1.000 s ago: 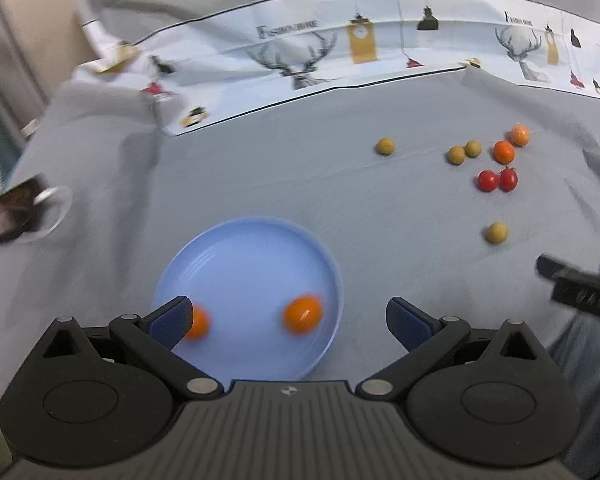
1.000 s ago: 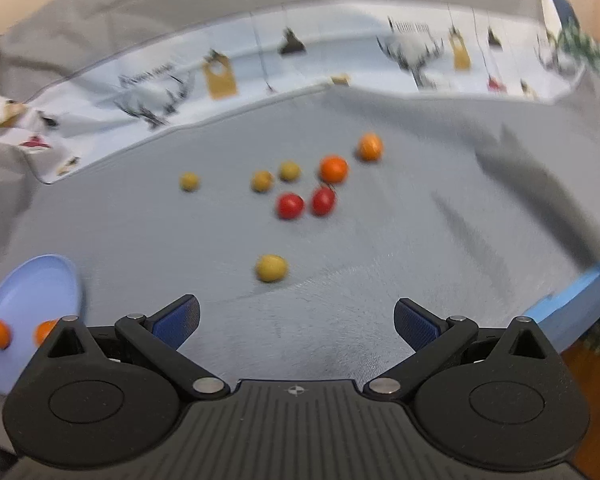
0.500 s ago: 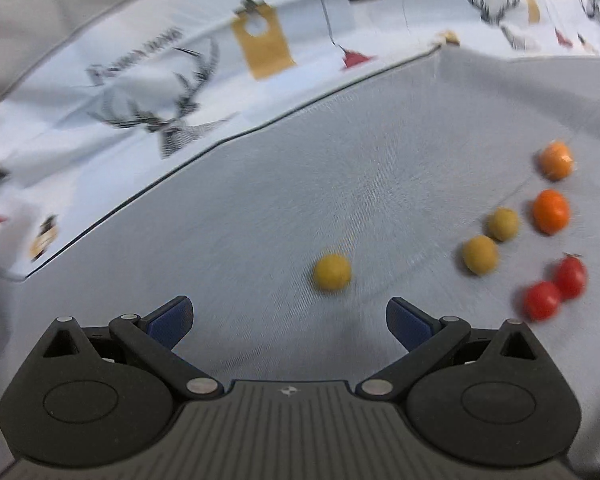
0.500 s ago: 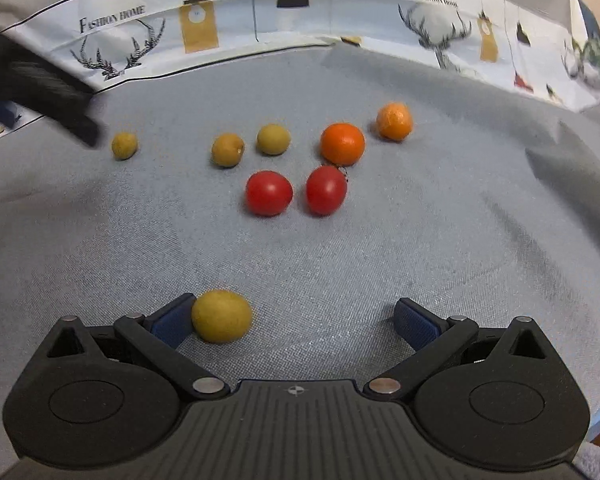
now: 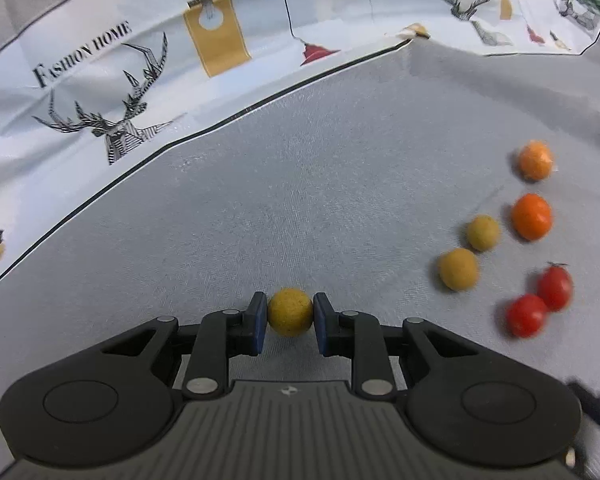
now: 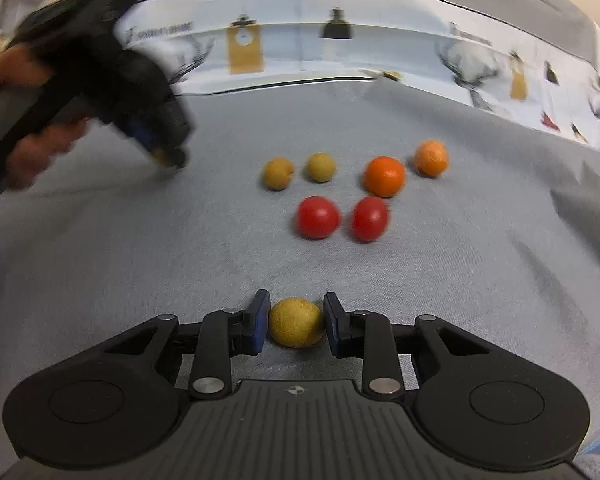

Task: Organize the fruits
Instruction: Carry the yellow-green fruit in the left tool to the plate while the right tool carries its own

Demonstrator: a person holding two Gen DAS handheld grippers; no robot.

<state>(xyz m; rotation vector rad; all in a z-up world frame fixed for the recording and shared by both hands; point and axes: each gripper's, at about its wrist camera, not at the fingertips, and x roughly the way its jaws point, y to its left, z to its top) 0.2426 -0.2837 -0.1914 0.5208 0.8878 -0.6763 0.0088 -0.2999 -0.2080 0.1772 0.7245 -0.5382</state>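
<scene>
My left gripper (image 5: 290, 312) has its jaws closing, both blue pads pressed against a small round yellow fruit (image 5: 290, 318) that rests on the grey cloth. My right gripper (image 6: 296, 322) is closing likewise, with a slightly larger yellow fruit (image 6: 296, 326) gripped between its pads on the cloth. In the right wrist view the left gripper (image 6: 168, 156) shows blurred at the upper left, held by a hand (image 6: 32, 152).
Loose on the cloth lie two yellow-brown fruits (image 6: 277, 173), two orange ones (image 6: 385, 176) and two red tomatoes (image 6: 318, 217); the left wrist view shows them at its right (image 5: 458, 269). A white printed cloth (image 5: 100, 80) borders the back.
Both grippers went from wide open to closed on a yellow fruit. The left one left the blue plate and moved right to the lone fruit; the right one sank to the nearest fruit.
</scene>
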